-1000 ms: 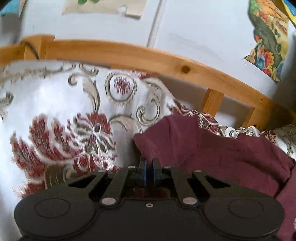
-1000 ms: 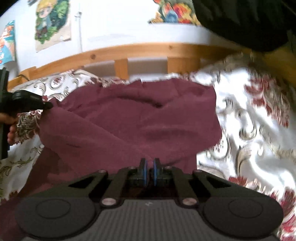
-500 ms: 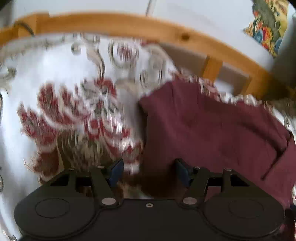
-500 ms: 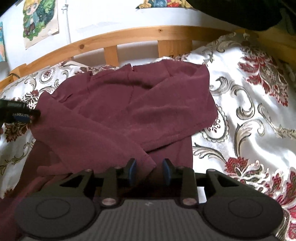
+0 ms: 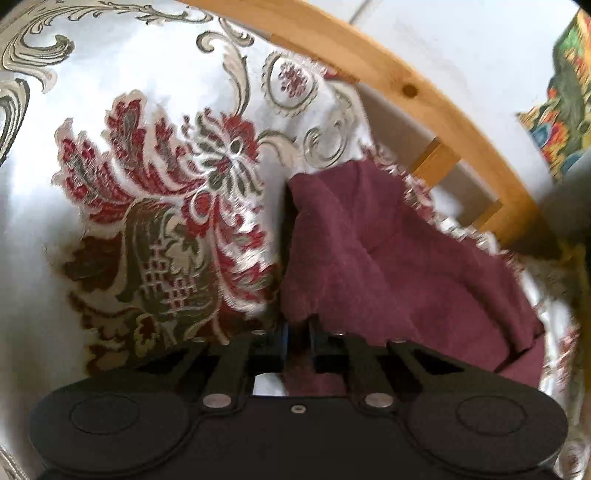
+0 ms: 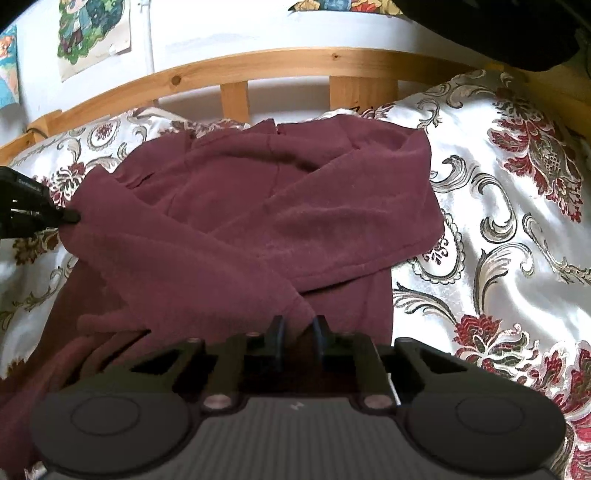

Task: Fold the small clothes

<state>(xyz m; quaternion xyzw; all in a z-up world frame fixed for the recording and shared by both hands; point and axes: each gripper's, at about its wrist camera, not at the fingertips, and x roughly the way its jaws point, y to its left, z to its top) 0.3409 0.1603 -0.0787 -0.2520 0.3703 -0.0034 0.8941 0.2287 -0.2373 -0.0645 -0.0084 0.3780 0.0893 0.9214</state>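
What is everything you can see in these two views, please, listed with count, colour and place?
garment: one, maroon, spread on the bed, sleeves folded across its body
bedspread: one, white satin with red and grey flowers, under the garment
bed rail: one, light wood with slats, along the far edge
posters: several, colourful, on the white wall behind the rail
dark cloth: one, black, top right corner
left tool: one, black with blue pads, closing on the garment's left edge
right tool: one, black, closing on the garment's near fold
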